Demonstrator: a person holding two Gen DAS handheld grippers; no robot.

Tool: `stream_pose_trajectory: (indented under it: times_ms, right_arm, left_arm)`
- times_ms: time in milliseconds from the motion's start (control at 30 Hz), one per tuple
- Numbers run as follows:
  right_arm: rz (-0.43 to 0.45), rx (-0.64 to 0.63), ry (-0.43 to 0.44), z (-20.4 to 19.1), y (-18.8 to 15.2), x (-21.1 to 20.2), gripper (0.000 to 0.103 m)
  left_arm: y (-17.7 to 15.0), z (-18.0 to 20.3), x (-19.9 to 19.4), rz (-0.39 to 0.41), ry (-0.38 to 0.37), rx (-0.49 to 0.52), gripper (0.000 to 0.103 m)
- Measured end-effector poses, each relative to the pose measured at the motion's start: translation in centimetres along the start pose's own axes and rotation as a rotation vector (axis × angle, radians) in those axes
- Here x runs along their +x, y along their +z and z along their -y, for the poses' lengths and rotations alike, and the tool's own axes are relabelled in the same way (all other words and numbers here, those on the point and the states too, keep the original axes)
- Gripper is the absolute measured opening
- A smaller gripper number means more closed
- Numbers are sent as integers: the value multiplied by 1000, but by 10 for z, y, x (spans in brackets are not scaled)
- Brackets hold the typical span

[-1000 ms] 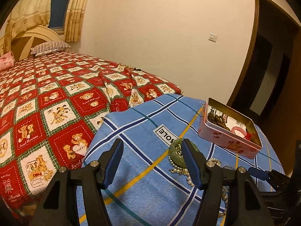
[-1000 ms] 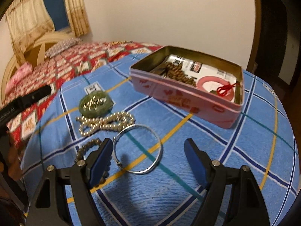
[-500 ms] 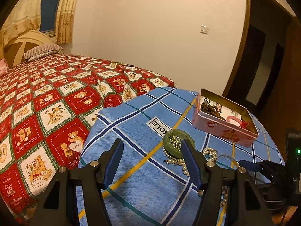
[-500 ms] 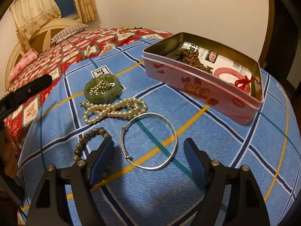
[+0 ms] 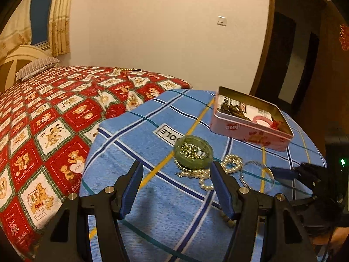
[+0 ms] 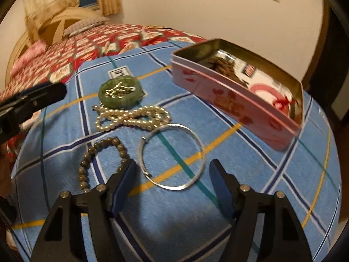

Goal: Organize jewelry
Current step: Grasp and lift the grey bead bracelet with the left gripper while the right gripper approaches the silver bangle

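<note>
Right wrist: closing jaws straddle silver bangle [image 6: 172, 156] ungripped; pink tin [image 6: 235, 102] beyond; left jaws released.

A home bedroom: quilted bed [image 5: 54, 113], pillow [image 5: 37, 67], curtained window [image 5: 41, 21].

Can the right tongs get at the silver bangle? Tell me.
Probably yes. The silver bangle lies flat on the blue cloth just ahead of the right tongs, which are closing, with nothing covering it.

My right tool [image 6: 172, 172] is closing above the silver bangle [image 6: 172, 156], which lies near the pink tin [image 6: 235, 100].
</note>
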State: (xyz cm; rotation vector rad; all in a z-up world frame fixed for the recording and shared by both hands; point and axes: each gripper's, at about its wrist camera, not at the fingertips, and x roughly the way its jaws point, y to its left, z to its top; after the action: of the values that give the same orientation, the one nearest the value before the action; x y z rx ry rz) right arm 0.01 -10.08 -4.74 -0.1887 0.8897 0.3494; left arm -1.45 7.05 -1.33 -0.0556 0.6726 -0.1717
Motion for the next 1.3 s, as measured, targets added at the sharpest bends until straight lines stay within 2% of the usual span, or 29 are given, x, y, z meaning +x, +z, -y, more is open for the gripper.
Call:
stream_pose_trajectory:
  times_ms: [100,167,300,367,500,600,667,800,867,933,1000,1067,1200,1267,1300]
  right_arm:
    - [1,3,7,2,4,5,74]
    - [6,8,-1,3,3,3,67]
    - [17,47,-5,12,0,-2,66]
    - [43,95,1,21,-1,-8,66]
    - [163,233,41,48,-8,-30,66]
    - [196,286,42,58,-10,-36,66]
    - [186,293,46,57,-9,-34,66]
    - [174,298,46,58,-8,-32,66]
    - [172,303,51,59,-8,-31,66]
    - [172,308,54,60,-9,-30,66]
    - [174,313,56,62,-9,-30,66]
    - [176,321,59,63,-10,-30,66]
    - [181,337,61,66,-12,-32,66]
    - [195,344,58,67,-13,-35,66]
    - [208,347,54,68,-13,-37,66]
  left_arm:
    - [-2,9,2,-22,-7,43,64]
    - [-3,14,3,-38,-17,66,64]
    - [-7,27,4,-77,-90,110,64]
    - [-11,36,10,-128,-125,131,64]
    - [-19,56,20,-220,-183,172,64]
    - [-20,65,26,-257,-221,137,64]
    - [-22,69,35,-298,-215,110,64]
    - [-22,78,35,-290,-159,120,64]
    - [-22,79,34,-287,-149,126,57]
    - [-23,77,33,-286,-159,118,29]
    - [-22,72,34,-288,-170,99,22]
    - [-22,68,35,-290,-183,87,17]
    - [-22,66,33,-277,-196,79,16]
    - [-21,67,28,-251,-208,85,7]
    - [-20,67,25,-236,-211,87,7]
